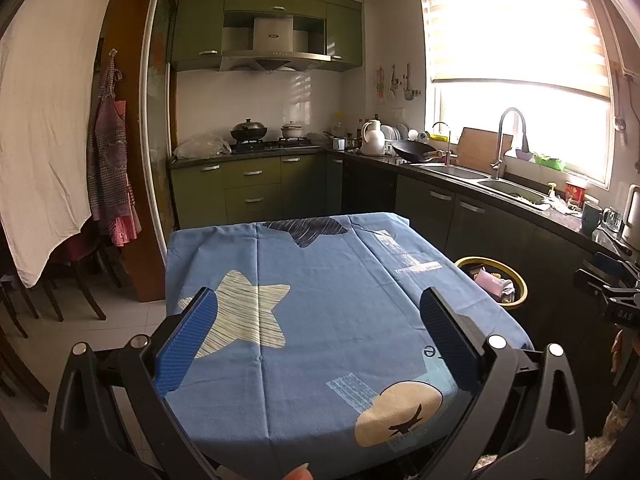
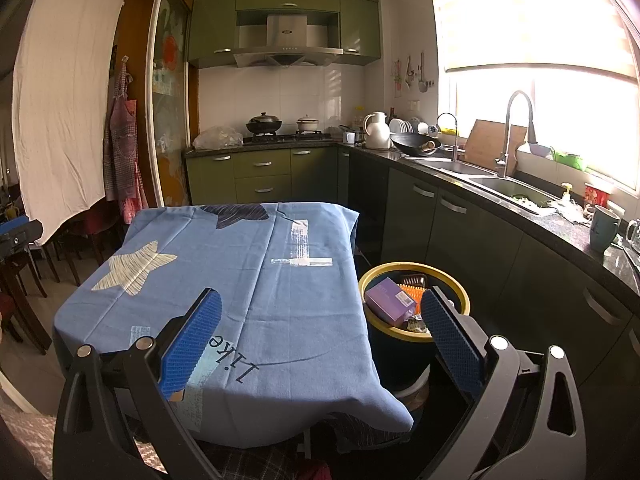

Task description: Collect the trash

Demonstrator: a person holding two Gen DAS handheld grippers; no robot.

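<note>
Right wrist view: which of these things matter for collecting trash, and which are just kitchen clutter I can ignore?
Belongs to the job:
- yellow-rimmed bin, beside the table
- purple box and orange item in the bin
- table with blue cloth, no trash visible on it
- left gripper and right gripper, both open, holding nothing

Just lying about:
- wok
- white jug
- teal mug
- apron

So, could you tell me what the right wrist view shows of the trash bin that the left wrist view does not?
Only the right wrist view shows the orange comb-like item and the purple box lying whole in the bin. Only the left wrist view shows the cream cloud print on the cloth. Both show the yellow-rimmed bin beside the blue-clothed table, and open, empty grippers.
</note>
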